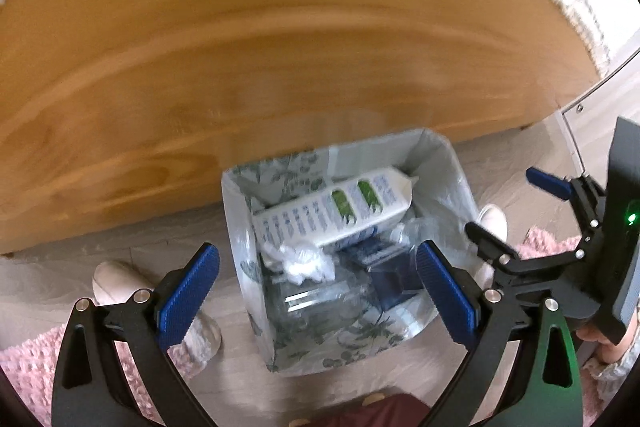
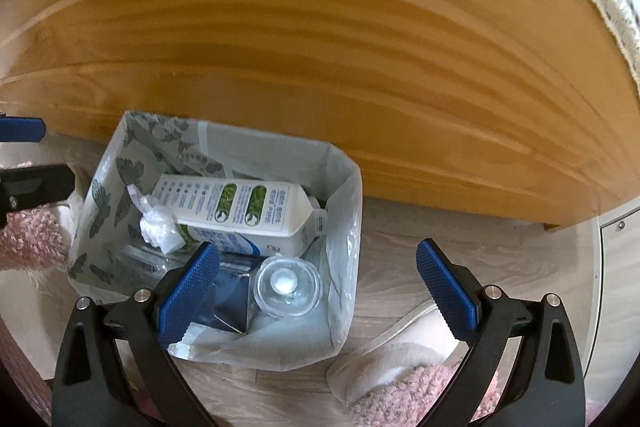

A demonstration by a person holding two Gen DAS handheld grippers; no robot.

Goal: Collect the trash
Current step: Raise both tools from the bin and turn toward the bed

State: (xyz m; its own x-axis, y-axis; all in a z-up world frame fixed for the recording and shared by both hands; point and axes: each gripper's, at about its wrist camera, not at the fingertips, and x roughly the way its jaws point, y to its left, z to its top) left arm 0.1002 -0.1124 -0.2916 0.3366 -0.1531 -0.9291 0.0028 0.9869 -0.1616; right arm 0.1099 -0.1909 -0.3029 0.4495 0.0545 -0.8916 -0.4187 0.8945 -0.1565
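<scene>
The landmark here is the trash bag [image 1: 344,247], a pale sack with a leaf print that stands open-mouthed on the wood-look floor [image 2: 420,259], its far side close to a broad wooden panel [image 1: 280,47]. Inside the bag lies a white carton [image 1: 332,211] with green labels, tilted, its long axis running across the bag with the gabled end toward the bag's right side; a crumpled white wad [image 1: 304,261] rests against the carton's lower edge, dark blue packaging [image 2: 232,303] sits in the near part of the bag, and a clear plastic lid or cup [image 2: 288,285] lies beside that. The left gripper [image 1: 318,291] hangs directly above the bag mouth, fingers spread wide and holding nothing. The right gripper [image 2: 318,291] is likewise spread and empty, but sits over the bag's right rim, so one fingertip overlaps the bag and the other hangs over bare floor. Collected trash is thus in the bag, below both grippers. No loose trash shows on the floor around the bag; only pale slippers and a pink fluffy rug [image 2: 420,395] flank it. By my judgement, any further pickup means turning away from the bag, and the left gripper is the better centred if the bag itself must be handled.
</scene>
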